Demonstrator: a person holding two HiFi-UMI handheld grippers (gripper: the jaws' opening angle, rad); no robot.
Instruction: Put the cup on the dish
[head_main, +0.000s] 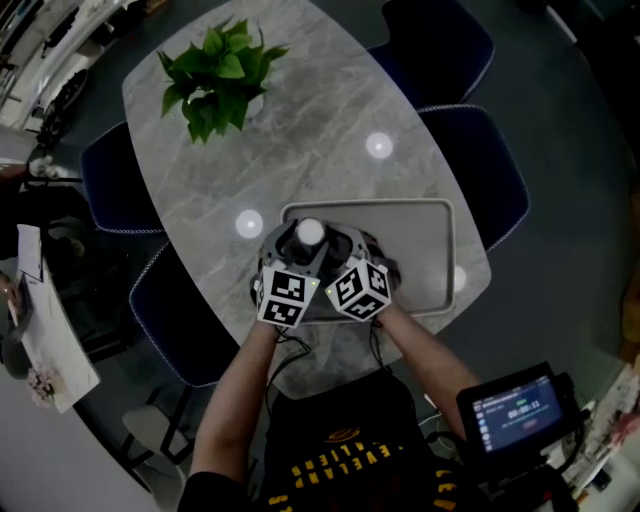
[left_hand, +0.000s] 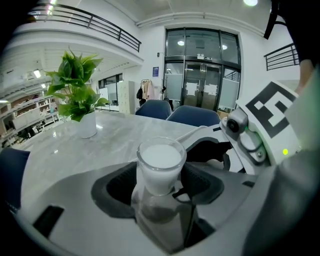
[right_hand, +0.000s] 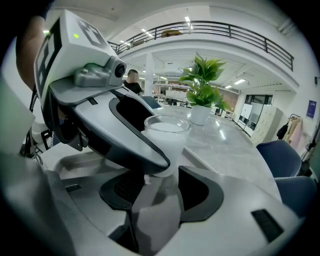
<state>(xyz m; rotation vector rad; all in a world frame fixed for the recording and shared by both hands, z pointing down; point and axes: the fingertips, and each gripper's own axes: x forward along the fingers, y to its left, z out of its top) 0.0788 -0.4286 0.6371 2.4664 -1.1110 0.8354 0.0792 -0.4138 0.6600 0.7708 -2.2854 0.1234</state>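
A clear glass cup (head_main: 310, 233) filled with white liquid stands at the left part of a grey rectangular tray (head_main: 425, 235) on the marble table. Both grippers meet on it from the near side. My left gripper (head_main: 299, 247) has its dark pads against the cup's sides (left_hand: 160, 167), so it is shut on the cup. My right gripper (head_main: 326, 249) holds the same cup (right_hand: 167, 140) at its jaw tips (right_hand: 162, 175). In the right gripper view, one left finger (right_hand: 127, 137) crosses in front of the cup and hides the contact on that side.
A potted green plant (head_main: 215, 70) stands at the table's far end. Blue chairs (head_main: 470, 165) ring the oval table (head_main: 330, 110). A handheld screen (head_main: 515, 410) sits at the lower right, papers (head_main: 50, 340) on the left.
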